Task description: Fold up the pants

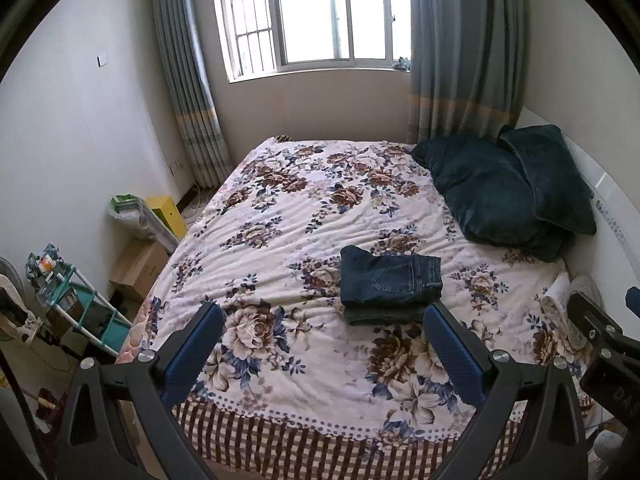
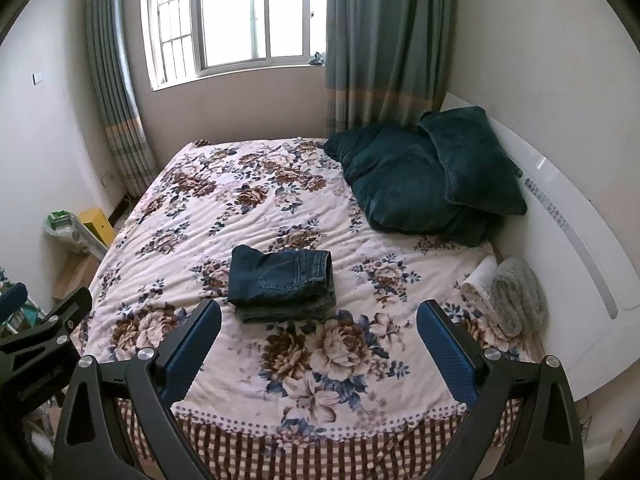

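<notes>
Dark blue jeans (image 1: 390, 280) lie folded into a compact rectangle on top of another folded grey-green garment (image 1: 384, 315), in the middle of the floral bedspread (image 1: 280, 220). The stack also shows in the right wrist view (image 2: 282, 280). My left gripper (image 1: 322, 320) is open and empty, held above the near part of the bed, short of the stack. My right gripper (image 2: 318, 318) is open and empty too, just to the right of the left one; its body (image 1: 600, 340) shows at the right edge of the left wrist view.
Two dark teal pillows (image 2: 424, 176) rest against the white headboard (image 2: 568, 240) at the right. A rolled grey towel (image 2: 516, 296) lies by the headboard. Boxes (image 1: 140, 264) and a teal rack (image 1: 88, 308) stand on the floor left of the bed. A window (image 1: 312, 16) is behind.
</notes>
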Demonstrator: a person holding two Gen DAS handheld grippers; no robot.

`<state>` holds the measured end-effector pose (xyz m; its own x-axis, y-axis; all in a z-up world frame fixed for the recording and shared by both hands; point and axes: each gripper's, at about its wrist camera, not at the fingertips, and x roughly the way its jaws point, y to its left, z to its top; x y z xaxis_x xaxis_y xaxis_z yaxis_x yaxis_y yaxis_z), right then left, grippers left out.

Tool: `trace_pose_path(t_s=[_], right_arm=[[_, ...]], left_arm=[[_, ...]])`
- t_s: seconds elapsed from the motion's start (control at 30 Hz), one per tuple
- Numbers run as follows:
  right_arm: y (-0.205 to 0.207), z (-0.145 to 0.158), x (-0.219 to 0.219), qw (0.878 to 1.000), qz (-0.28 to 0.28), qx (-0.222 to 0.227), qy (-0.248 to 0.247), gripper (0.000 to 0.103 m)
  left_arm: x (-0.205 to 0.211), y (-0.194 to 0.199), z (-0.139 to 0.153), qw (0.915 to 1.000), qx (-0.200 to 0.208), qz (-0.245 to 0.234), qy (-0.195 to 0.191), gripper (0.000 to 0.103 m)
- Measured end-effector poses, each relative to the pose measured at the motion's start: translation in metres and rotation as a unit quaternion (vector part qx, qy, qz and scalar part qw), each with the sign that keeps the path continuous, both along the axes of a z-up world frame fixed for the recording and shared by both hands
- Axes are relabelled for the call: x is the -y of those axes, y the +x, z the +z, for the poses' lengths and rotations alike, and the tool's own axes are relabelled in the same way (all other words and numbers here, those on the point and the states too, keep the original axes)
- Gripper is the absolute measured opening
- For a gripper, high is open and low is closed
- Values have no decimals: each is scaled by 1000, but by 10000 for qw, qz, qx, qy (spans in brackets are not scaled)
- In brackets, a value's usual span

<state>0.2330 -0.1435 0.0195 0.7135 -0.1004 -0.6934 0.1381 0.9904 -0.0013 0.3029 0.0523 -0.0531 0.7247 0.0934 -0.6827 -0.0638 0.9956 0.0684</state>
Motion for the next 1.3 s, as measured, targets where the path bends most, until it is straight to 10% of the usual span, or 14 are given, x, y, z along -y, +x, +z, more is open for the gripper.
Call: trace_pose_path(t_s=[1.3], right_arm=[[-10, 4, 1, 10000, 8, -25, 62, 101]], left_arm=[[9, -12, 10, 9998, 183, -3, 94, 103]])
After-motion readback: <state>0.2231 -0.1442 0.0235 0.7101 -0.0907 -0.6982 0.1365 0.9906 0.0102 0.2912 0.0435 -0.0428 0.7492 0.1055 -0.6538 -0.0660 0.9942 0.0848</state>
